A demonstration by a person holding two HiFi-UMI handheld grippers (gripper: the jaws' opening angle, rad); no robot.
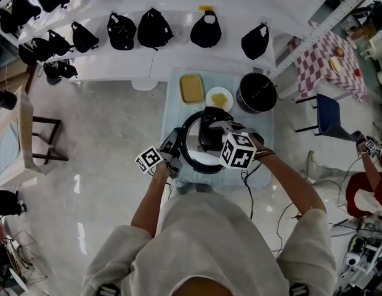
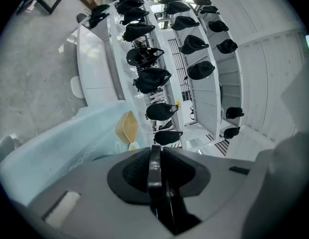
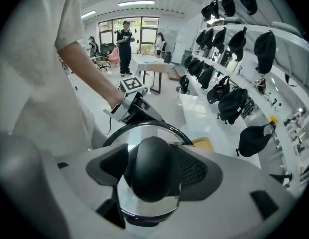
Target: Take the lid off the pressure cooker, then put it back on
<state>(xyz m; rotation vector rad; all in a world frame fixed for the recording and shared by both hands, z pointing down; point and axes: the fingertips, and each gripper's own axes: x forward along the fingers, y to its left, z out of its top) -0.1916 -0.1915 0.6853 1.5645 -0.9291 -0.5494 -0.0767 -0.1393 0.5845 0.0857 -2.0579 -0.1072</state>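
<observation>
The pressure cooker (image 1: 192, 156) stands on a table with a pale blue cloth (image 1: 265, 131), its glass lid (image 3: 144, 133) sitting on top. In the right gripper view, my right gripper (image 3: 153, 156) points down over the lid and its pads press both sides of the lid's round black knob (image 3: 150, 178). My left gripper (image 2: 155, 169) lies nearly level at the cooker's left side, shut on a thin black side handle (image 2: 154, 158). In the head view the left gripper (image 1: 171, 148) and the right gripper (image 1: 219, 131) flank the lid. The cooker's body is mostly hidden under my hands.
Behind the cooker on the cloth are a yellow tray (image 1: 191, 88), a white plate with food (image 1: 219, 98) and a black pot (image 1: 257, 92). A white shelf with black bags (image 1: 154, 29) runs along the back. A blue chair (image 1: 326, 116) stands to the right.
</observation>
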